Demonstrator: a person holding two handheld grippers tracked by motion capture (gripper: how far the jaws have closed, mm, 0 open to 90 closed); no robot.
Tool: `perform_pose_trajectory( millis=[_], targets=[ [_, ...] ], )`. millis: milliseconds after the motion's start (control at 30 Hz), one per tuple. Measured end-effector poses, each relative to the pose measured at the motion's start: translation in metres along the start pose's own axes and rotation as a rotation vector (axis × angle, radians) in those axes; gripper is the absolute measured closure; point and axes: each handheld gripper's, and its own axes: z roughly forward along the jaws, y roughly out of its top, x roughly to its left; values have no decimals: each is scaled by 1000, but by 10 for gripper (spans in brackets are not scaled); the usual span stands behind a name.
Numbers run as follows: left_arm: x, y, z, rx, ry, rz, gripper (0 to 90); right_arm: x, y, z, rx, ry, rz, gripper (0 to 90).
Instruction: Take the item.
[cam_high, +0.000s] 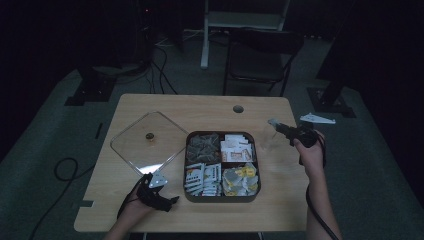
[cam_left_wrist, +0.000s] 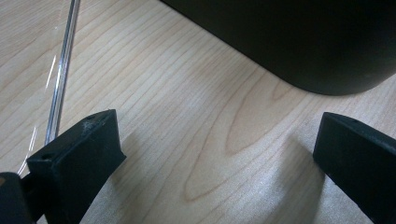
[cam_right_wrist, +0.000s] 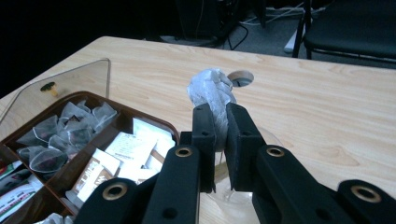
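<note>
Between your right gripper's (cam_right_wrist: 221, 135) jaws a pale tea bag (cam_right_wrist: 211, 93) sits clamped, lifted clear of the box (cam_high: 220, 198) and held over the table (cam_high: 280, 200) to its right. Pick-out looks done; placing is what remains, and a faint clear vessel below the jaws may be the target — cannot confirm. Your left gripper (cam_left_wrist: 215, 154) rests jaws apart, nothing between them, beside the removed clear lid (cam_high: 142, 142).

Pale wood-grain table (cam_high: 150, 102), dark brown tray (cam_right_wrist: 120, 122), clear lid (cam_high: 135, 142), black right tongs (cam_right_wrist: 219, 119) clamping a whitish tea bag (cam_right_wrist: 210, 91).
</note>
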Motion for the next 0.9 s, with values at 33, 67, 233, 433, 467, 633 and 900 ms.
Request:
perform_pose_trajectory(
  millis=[33, 67, 233, 433, 467, 633, 900],
  targets=[
    [0, 0, 0, 0, 0, 0, 16, -1, -1, 1, 3, -2, 4, 834],
    [0, 0, 0, 0, 0, 0, 16, -2, -2, 1, 5, -1, 7, 834],
    [0, 0, 0, 0, 0, 0, 16, -5, -9, 6, 22, -7, 20, 834],
    [0, 0, 0, 0, 0, 0, 16, -9, -17, 12, 46, -9, 38, 832],
    [0, 0, 0, 0, 0, 0, 16, -10, -19, 13, 48, -10, 41, 830],
    [0, 0, 0, 0, 0, 0, 16, -12, -22, 14, 46, 3, 60, 748],
    [0, 0, 0, 0, 0, 0, 16, -11, -18, 11, 21, 0, 55, 658]
  ],
)
